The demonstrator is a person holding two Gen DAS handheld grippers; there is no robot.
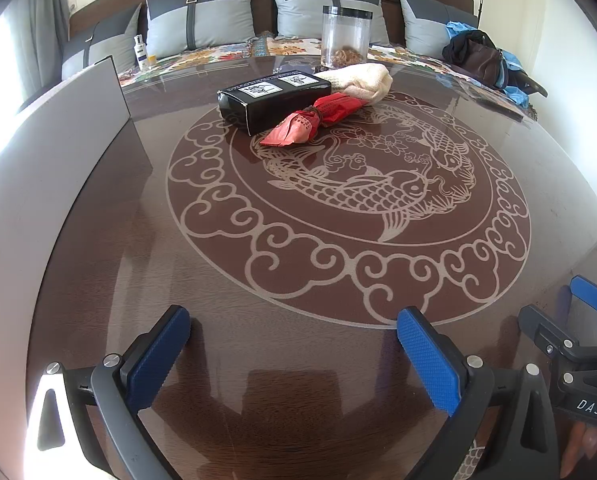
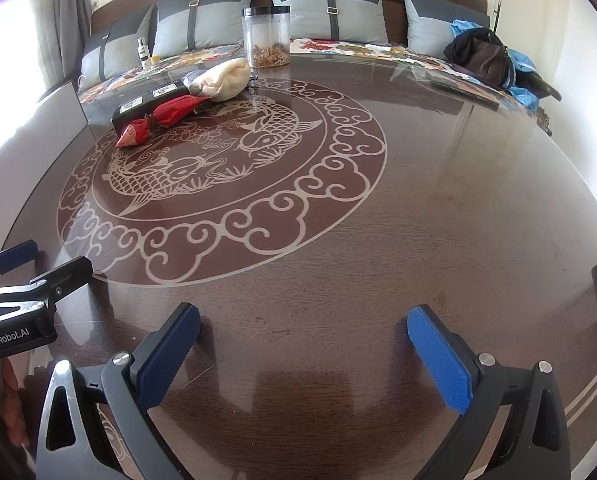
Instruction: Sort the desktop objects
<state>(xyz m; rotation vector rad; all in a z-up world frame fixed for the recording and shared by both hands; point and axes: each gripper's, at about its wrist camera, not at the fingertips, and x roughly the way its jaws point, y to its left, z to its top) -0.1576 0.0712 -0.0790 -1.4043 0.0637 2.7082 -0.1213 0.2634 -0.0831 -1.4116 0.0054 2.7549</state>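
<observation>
On the bench (image 1: pixel 98 280), beyond the fish medallion (image 1: pixel 346 200), sits the clutter: jar (image 1: pixel 346 36) at the far edge, black box (image 1: pixel 274 100) and cream cloth (image 1: pixel 362 80) just past the medallion, red packet (image 1: pixel 318 120) leaning on the box. Left gripper (image 1: pixel 294 344) and right gripper (image 2: pixel 304 344) hover near the medallion's front rim, fingers wide, empty. Sorting not yet begun, likely. Next: reach across, probably for the packet on top.
</observation>
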